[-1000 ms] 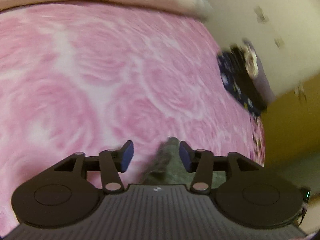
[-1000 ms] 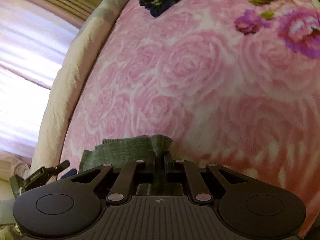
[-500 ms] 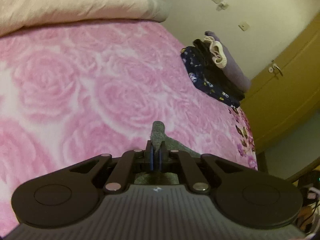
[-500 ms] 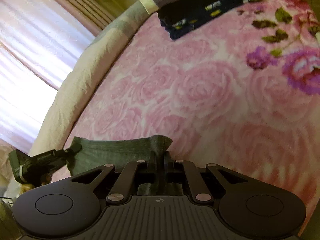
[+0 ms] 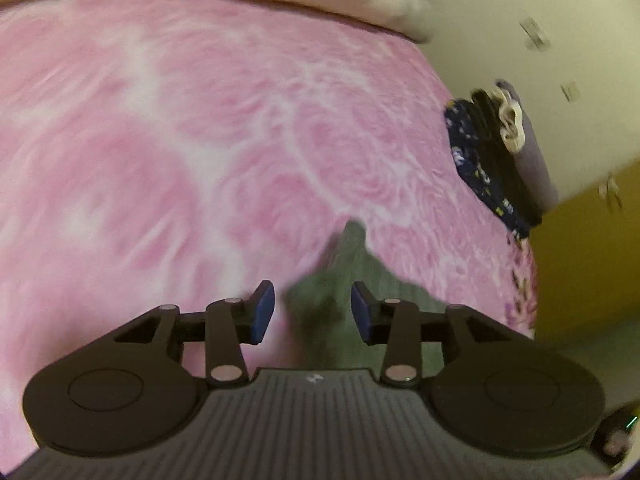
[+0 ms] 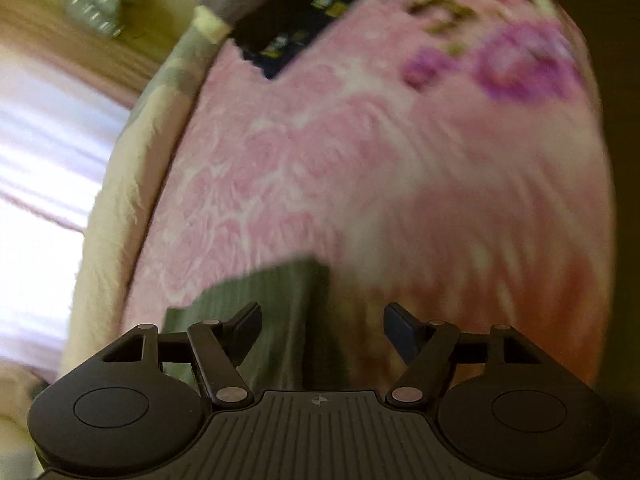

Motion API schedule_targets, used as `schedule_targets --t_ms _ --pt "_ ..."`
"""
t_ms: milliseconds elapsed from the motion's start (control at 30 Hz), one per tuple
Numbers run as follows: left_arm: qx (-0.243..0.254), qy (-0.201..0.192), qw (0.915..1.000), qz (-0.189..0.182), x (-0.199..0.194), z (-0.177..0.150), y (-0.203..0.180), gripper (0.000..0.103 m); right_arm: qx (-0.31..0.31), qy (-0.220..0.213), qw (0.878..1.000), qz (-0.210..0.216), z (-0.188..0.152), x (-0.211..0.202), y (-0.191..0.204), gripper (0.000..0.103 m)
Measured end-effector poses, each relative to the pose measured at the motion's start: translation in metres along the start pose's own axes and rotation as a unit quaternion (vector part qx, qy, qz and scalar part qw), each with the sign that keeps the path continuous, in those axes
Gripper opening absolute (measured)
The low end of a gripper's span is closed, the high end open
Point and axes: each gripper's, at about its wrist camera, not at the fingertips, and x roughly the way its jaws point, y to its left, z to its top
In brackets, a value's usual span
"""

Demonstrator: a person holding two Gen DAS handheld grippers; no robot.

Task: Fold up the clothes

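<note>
Both grippers have let go since half a second ago: left gripper (image 5: 313, 312) and right gripper (image 6: 323, 330) now spread wide, empty, green garment (image 6: 276, 312) lying on the pink blanket (image 6: 360, 160).

Grey-green ribbed garment (image 5: 352, 280) is lying on the pink rose-patterned bed cover; in the left wrist view one corner is poking up into a point, the rest spreading low and rumpled; in the right wrist view the same cloth (image 6: 280, 312) is sitting flat as a folded, roughly rectangular panel with a straight far edge; both views are motion-blurred, so finer creases are not readable.
</note>
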Motion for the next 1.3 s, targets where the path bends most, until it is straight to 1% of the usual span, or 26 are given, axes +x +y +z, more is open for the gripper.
schedule_targets --t_ms 67,133,167,233,300,400,433,500,533,567,600,633,700,767,800,833,900,933,1000,1033,1067,1100,1133,1233,1267,1300 --pt "-0.039 0.007 0.9992 -0.002 -0.023 -0.023 0.008 0.038 0.052 0.006 0.999 0.009 -0.022 -0.018 -0.012 0.071" --pt "-0.082 0.013 0.9965 -0.009 -0.042 -0.048 0.016 0.044 0.092 0.015 0.996 0.012 -0.045 -0.031 -0.02 0.071" --pt "-0.109 0.016 0.9939 -0.012 -0.048 -0.061 0.019 0.051 0.115 0.02 0.993 0.021 -0.058 -0.035 -0.024 0.071" --pt "-0.158 0.021 0.9868 -0.029 -0.052 -0.084 0.025 0.052 0.168 0.031 0.984 0.047 -0.082 -0.04 -0.032 0.071" --pt "-0.201 0.014 0.9787 -0.038 -0.048 -0.102 0.029 0.054 0.225 0.034 0.97 0.079 -0.1 -0.038 -0.037 0.071" --pt "-0.24 0.004 0.9697 -0.046 -0.035 -0.111 0.032 0.054 0.262 0.011 0.959 0.105 -0.113 -0.031 -0.037 0.071" --pt "-0.249 0.003 0.9673 -0.048 -0.029 -0.112 0.033 0.054 0.267 0.005 0.958 0.106 -0.114 -0.027 -0.037 0.071" --pt "-0.246 0.003 0.9682 -0.042 -0.018 -0.111 0.033 0.053 0.275 -0.008 0.955 0.113 -0.114 -0.019 -0.037 0.071" --pt "-0.241 -0.002 0.9695 -0.046 -0.014 -0.109 0.033 0.052 0.277 -0.016 0.955 0.109 -0.115 -0.015 -0.036 0.071" --pt "-0.224 0.001 0.9735 -0.044 -0.013 -0.107 0.031 0.047 0.279 -0.024 0.954 0.105 -0.116 -0.011 -0.036 0.063" --pt "-0.207 0.004 0.9773 -0.043 -0.012 -0.106 0.029 0.011 0.28 -0.028 0.954 0.098 -0.117 -0.007 -0.038 0.032" --pt "-0.19 0.006 0.9808 -0.042 -0.011 -0.104 0.028 0.003 0.283 -0.022 0.956 0.081 -0.116 -0.003 -0.04 0.026" --pt "-0.15 0.012 0.9879 -0.04 -0.01 -0.101 0.023 0.003 0.263 -0.027 0.962 0.073 -0.115 -0.007 -0.041 0.019" --pt "-0.102 0.019 0.9939 -0.037 -0.012 -0.099 0.019 0.003 0.189 -0.048 0.979 0.051 -0.105 -0.021 -0.028 0.017" --pt "-0.078 0.022 0.9961 -0.036 -0.013 -0.098 0.016 0.003 0.165 -0.055 0.984 0.044 -0.101 -0.027 -0.025 0.017" --pt "-0.054 0.025 0.9977 -0.034 -0.014 -0.097 0.014 0.003 0.152 -0.049 0.987 0.028 -0.099 -0.024 -0.024 0.017" --pt "-0.019 0.036 0.9991 -0.016 -0.009 -0.104 0.012 0.006 0.126 -0.038 0.991 -0.004 -0.096 -0.019 -0.024 0.017" --pt "-0.021 0.032 0.9991 -0.016 -0.009 -0.105 0.013 0.007 0.114 -0.038 0.993 -0.013 -0.096 -0.016 -0.025 0.017" --pt "-0.031 0.028 0.9991 -0.007 -0.012 -0.105 0.012 0.014 0.085 -0.037 0.995 -0.019 -0.095 -0.016 -0.018 0.019" --pt "-0.034 0.025 0.9991 0.002 -0.016 -0.105 0.01 0.016 0.065 -0.037 0.997 -0.022 -0.094 -0.018 -0.013 0.024" --pt "-0.036 0.021 0.9991 0.01 -0.02 -0.105 0.009 0.019 0.051 -0.036 0.998 -0.032 -0.096 -0.022 -0.011 0.031" --pt "-0.037 0.013 0.9989 0.026 -0.028 -0.104 0.007 0.025 0.035 -0.039 0.997 -0.051 -0.096 -0.026 -0.005 0.044" --pt "-0.037 0.005 0.9984 0.042 -0.034 -0.103 0.006 0.026 0.014 -0.048 0.996 -0.069 -0.097 -0.032 0.0 0.046" --pt "-0.007 -0.021 0.9982 0.056 -0.051 -0.101 -0.006 0.024 -0.06 -0.078 0.989 -0.114 -0.101 -0.047 0.021 0.046" --pt "0.004 -0.029 0.9978 0.06 -0.057 -0.101 -0.01 0.019 -0.098 -0.094 0.984 -0.119 -0.105 -0.049 0.033 0.046" --pt "0.032 -0.033 0.9975 0.055 -0.058 -0.101 -0.02 0.016 -0.136 -0.109 0.977 -0.125 -0.109 -0.05 0.045 0.046"
